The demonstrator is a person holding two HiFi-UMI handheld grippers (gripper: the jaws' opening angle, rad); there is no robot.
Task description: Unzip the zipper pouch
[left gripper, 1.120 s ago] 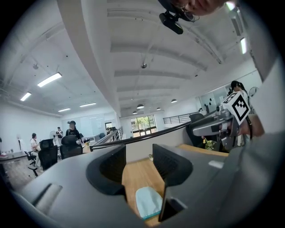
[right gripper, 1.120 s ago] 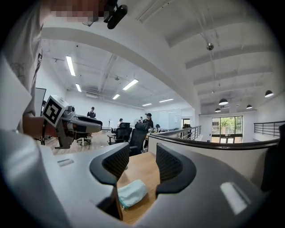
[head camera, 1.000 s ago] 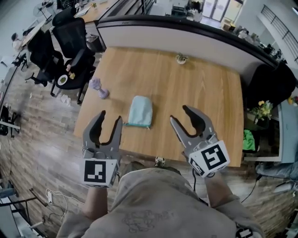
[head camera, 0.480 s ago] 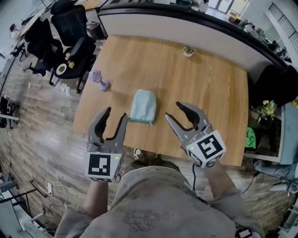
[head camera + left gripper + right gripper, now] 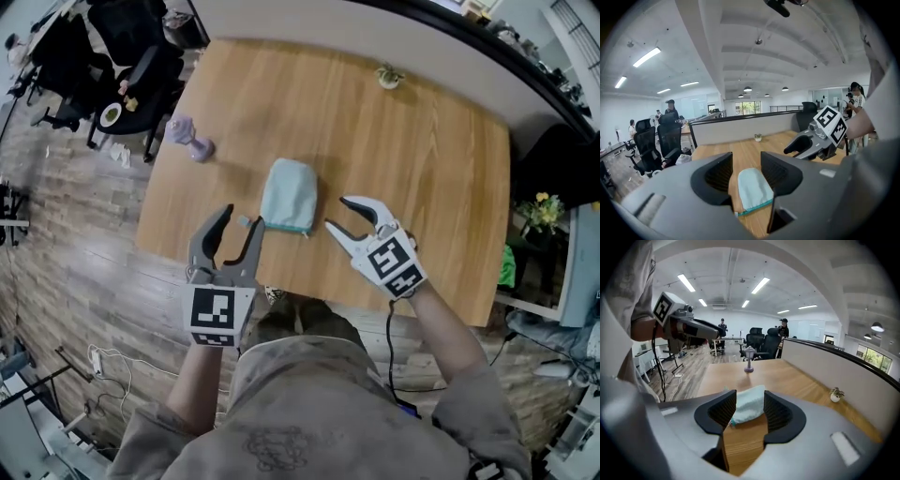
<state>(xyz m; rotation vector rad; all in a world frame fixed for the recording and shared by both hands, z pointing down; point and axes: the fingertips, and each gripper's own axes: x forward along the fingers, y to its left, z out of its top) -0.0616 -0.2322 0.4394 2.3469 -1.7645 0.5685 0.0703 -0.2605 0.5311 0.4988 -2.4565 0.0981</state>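
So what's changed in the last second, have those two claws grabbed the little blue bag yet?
Not yet. The left gripper and the right gripper have closed in on the near end of the pouch, one on each side, jaws open and holding nothing. The pouch lies flat on the table as before.

No words, numbers or brand names can be read anywhere. The only printed marks are black-and-white square patterns on the marker cube (image 5: 214, 311) of the left gripper (image 5: 241, 220), low in the head view, and on the second marker cube (image 5: 394, 262) of the right gripper (image 5: 337, 214). Neither pattern has letters. A faint print on the person's shirt (image 5: 300, 412), at the bottom of the frame, is too blurred to read.
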